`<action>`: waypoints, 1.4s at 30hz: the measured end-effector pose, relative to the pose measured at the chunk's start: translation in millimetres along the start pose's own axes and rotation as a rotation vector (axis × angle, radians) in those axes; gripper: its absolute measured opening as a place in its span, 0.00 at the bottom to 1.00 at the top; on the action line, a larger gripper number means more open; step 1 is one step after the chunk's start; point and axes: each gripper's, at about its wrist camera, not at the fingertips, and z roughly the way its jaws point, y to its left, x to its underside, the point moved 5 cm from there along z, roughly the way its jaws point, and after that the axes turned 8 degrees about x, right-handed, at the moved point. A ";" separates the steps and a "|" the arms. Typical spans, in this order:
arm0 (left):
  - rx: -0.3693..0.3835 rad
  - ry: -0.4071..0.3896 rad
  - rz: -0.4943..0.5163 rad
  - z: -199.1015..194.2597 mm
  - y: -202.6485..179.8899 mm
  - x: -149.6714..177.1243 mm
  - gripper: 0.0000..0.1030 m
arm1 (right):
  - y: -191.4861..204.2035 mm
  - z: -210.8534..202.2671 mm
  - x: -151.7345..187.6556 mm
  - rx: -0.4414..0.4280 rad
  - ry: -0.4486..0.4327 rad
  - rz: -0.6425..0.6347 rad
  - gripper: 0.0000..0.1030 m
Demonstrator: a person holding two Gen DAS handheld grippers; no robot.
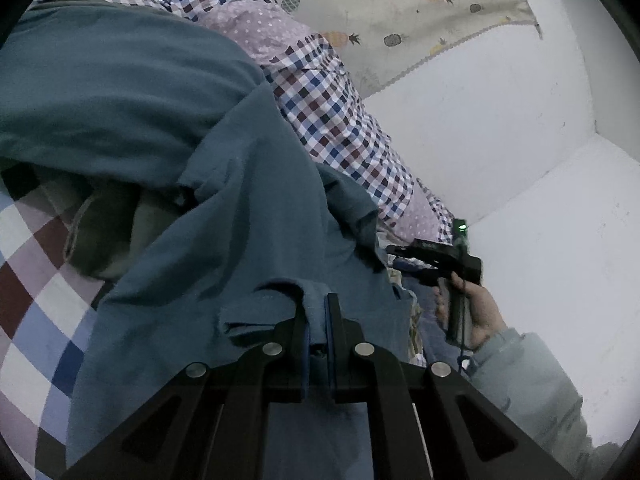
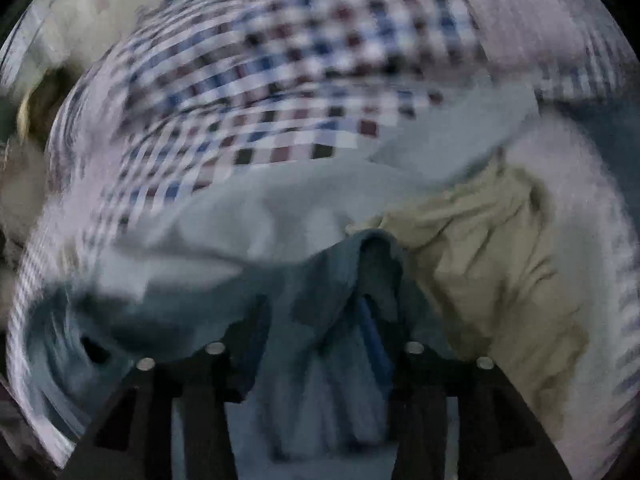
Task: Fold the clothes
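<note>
Teal shirt (image 1: 224,216) hanging off the checked bedsheet (image 1: 36,272), half lifted and bunched, nowhere near a neat fold. Left gripper (image 1: 317,320) pinching a rolled hem of it, cloth wedged tight between the two fingers. Right gripper (image 2: 360,320) looks pressed onto another bit of the same shirt, with teal cloth draped over and between its fingers, but that view is badly smeared, so not fully sure of the bite. Also visible from the left camera: the right hand (image 1: 476,316) over by the white wall (image 1: 520,128).

Stuff that could go sideways from here:

- Thin grip on the left. Only a fold of hem in there, so a hard tug or a quick swing could pop it loose and drop that corner.
- Olive garment (image 2: 492,264) sitting right under and beside the shirt. Easy to drag along or snag into the fold if the shirt gets lowered onto it.
- Shirt doubled over itself in the middle. Laying it down like that bakes in creases and a crooked fold.
- Blur in the right view hints at fast motion; fast plus floppy cloth equals edges landing out of line.
- Lumpy bedding under everything, so no flat base for squaring up.
</note>
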 end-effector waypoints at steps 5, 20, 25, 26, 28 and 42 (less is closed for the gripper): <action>-0.008 -0.002 0.013 2.6 -4.0 0.5 0.05 | 68.7 -47.4 17.3 -0.161 -0.095 -0.279 0.61; 0.013 -0.006 -0.006 -4.4 -1.9 -5.4 0.05 | 214.8 -20.4 6.1 0.139 -0.186 -0.812 0.07; 0.004 -0.012 0.019 -11.8 -5.1 -6.5 0.05 | 218.7 -45.0 -52.2 0.408 -0.420 -0.621 0.26; -0.001 -0.010 0.019 -12.3 -4.6 -6.6 0.05 | 219.3 -42.7 -56.6 0.413 -0.408 -0.591 0.44; -0.012 -0.007 0.019 -12.3 -3.6 -6.9 0.05 | 224.7 -30.3 -52.3 0.367 -0.335 -0.599 0.66; 0.003 -0.043 0.002 -21.9 -9.5 -16.4 0.05 | 65.3 -106.8 99.7 0.177 -0.286 -0.322 0.77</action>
